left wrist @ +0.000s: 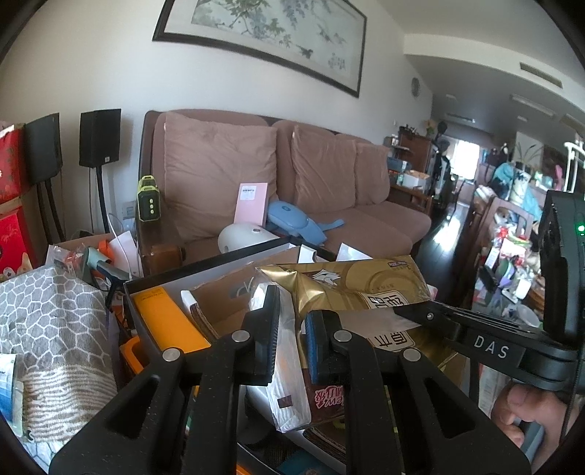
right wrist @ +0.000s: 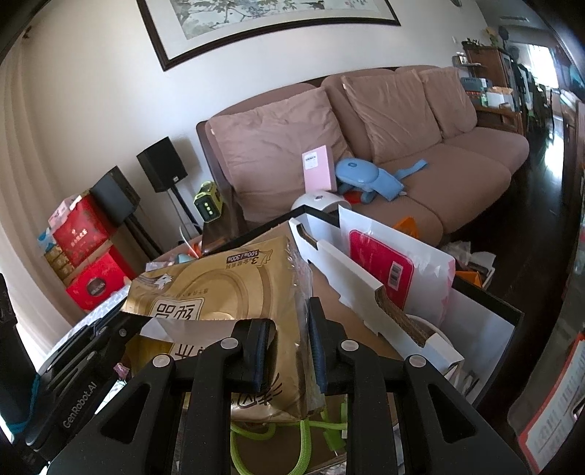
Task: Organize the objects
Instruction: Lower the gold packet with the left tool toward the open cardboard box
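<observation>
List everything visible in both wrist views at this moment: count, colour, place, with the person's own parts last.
tissue pack: one, gold, held over the box by both tongs
box: one, black outside and white inside, open, below the pack
orange carton: one, inside the box at its left
sofa: one, pinkish brown, behind the box
pink card: one, leaning on a sofa cushion
blue toy: one, on the sofa seat
speakers: two, black, left of the sofa
red boxes: several, stacked by the wall
painting: one, dark frame, above the sofa
left tongs: black, clamped on the pack's end
right tongs: black, clamped on the pack's other end
hand: one, gripping the right tongs' handle
</observation>
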{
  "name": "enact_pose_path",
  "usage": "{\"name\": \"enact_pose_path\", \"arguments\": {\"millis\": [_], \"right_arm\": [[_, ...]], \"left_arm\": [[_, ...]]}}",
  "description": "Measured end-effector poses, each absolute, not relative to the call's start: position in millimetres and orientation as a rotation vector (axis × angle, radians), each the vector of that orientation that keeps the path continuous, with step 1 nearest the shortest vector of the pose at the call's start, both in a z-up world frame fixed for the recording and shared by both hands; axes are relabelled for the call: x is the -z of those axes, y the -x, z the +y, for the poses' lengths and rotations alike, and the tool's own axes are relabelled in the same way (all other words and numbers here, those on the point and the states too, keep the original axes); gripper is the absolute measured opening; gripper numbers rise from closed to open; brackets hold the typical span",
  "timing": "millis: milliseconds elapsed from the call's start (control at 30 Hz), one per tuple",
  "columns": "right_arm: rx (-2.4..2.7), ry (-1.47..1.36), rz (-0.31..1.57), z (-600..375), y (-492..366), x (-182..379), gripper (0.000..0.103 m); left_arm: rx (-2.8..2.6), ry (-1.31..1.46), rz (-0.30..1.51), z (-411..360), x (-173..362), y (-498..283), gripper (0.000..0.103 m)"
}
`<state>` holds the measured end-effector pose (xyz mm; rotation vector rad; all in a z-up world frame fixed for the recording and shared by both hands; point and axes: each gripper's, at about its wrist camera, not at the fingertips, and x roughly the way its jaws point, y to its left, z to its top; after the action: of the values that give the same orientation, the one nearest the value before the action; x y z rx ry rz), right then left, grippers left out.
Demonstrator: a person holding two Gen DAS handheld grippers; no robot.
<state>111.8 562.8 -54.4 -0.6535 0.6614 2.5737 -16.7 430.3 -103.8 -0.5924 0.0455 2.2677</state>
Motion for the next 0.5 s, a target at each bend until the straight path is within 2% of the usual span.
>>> {"name": "enact_pose_path", "arguments": {"millis": [500], "right_arm": [[-2.554, 0.676, 0.670, 566.0, -109.2, 58.2, 0.022]], "left_arm": [[-2.257, 0.605, 0.063, 434.3, 108.2, 16.3, 0.012]]}}
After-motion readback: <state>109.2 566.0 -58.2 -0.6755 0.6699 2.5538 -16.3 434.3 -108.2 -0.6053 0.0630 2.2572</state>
